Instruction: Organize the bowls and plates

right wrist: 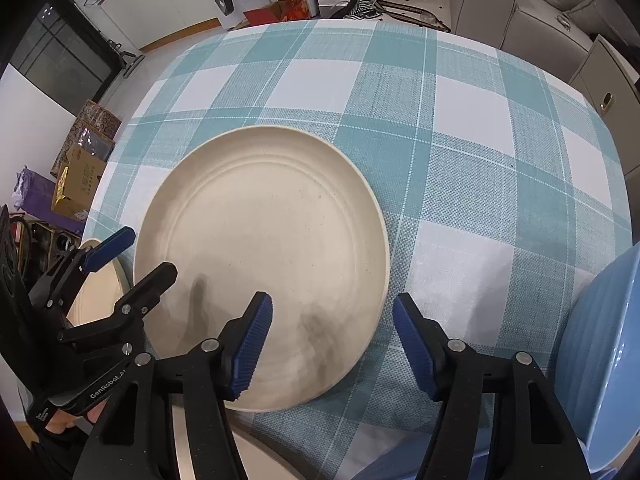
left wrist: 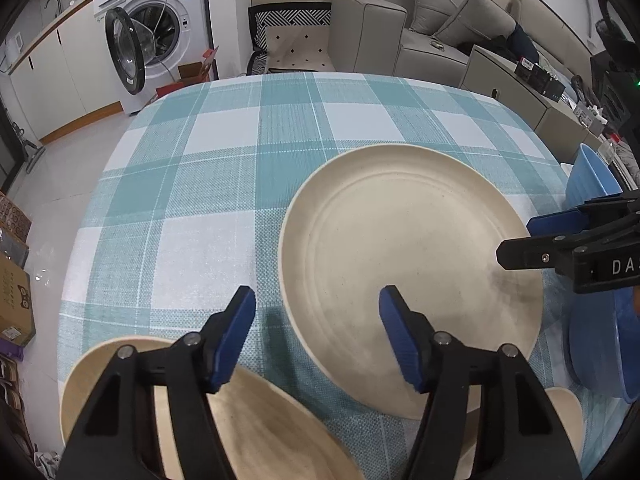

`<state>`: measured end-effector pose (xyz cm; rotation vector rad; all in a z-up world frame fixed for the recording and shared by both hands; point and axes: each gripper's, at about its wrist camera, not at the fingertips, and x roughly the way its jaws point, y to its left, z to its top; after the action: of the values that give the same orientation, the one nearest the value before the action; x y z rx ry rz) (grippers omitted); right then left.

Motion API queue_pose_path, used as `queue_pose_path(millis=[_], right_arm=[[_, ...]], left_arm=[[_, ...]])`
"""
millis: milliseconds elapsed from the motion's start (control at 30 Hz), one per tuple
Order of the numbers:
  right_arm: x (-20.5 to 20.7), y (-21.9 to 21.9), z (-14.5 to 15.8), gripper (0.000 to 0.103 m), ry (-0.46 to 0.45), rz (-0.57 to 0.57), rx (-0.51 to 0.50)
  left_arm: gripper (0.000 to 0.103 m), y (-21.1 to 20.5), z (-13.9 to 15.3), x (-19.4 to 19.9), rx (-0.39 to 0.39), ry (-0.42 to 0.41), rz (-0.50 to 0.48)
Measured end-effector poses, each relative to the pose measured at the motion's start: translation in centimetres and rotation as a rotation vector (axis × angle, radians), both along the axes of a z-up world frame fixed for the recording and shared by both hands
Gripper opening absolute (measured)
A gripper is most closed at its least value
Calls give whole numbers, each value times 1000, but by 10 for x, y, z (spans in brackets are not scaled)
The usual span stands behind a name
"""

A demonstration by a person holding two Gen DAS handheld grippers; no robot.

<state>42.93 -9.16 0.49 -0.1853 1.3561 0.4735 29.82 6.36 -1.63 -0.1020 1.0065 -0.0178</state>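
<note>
A large cream plate (right wrist: 262,264) lies flat on the checked tablecloth (right wrist: 460,128) of the desk, near its front edge. The left gripper (left wrist: 318,334) hangs over the plate's left rim with its jaws wide and holding nothing, a cream bowl (left wrist: 256,432) beneath it. The right gripper (right wrist: 332,344) hovers over the plate's right rim, jaws likewise wide and empty, with a blue bowl (right wrist: 600,360) just to its right.

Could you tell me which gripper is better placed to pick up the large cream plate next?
Probably the left gripper: its open fingers already straddle the cream plate's near-left rim. The right gripper is open too.
</note>
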Motion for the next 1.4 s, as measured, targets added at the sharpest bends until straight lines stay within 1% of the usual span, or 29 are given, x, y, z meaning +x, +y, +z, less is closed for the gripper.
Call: queue_pose_path(millis=[33,100,167,233,467,533,567,700,767,833,967,1100,1200,1400], right_arm=[[0,0,-1,63,5,-1,2],[0,0,-2,54,9,-1,-6],[1,0,-4,49,7,-7,-24],[2,-1,-5,47,11,-13,-23],[1,0,-8,38,6,-8,-48],[1,-1,-9,35,2,-14,-57],[1,-1,-9,32,-5,-17,-65],[1,-3,-8,28,-17,-26,-68],[0,-3,-8,27,-29,-26,-77],[-1,-2,-6,27,-45,-21,-84],[-4,-2,-2,22,-72,-6,-100],[-6,-4,3,18,-94,0,-96],[-10,-4,7,18,-126,16,-99],[-18,-7,18,17,-158,25,-91]], left_arm=[[60,0,-1,0,-2,3,-1],[56,0,-2,1,-6,9,-2],[53,1,-4,1,-12,14,-2],[46,0,-4,1,-14,21,-5],[36,-3,-6,1,-7,28,-7],[28,-2,-5,1,9,31,-3],[27,-2,-5,1,14,33,0],[24,0,-5,0,5,36,1],[24,-1,-4,-1,1,34,-1],[24,-2,-3,-2,8,26,1],[24,-1,3,-3,13,7,6],[24,-1,9,-6,26,-18,7],[23,-2,13,-8,39,-35,6],[23,-2,23,-13,48,-58,6]])
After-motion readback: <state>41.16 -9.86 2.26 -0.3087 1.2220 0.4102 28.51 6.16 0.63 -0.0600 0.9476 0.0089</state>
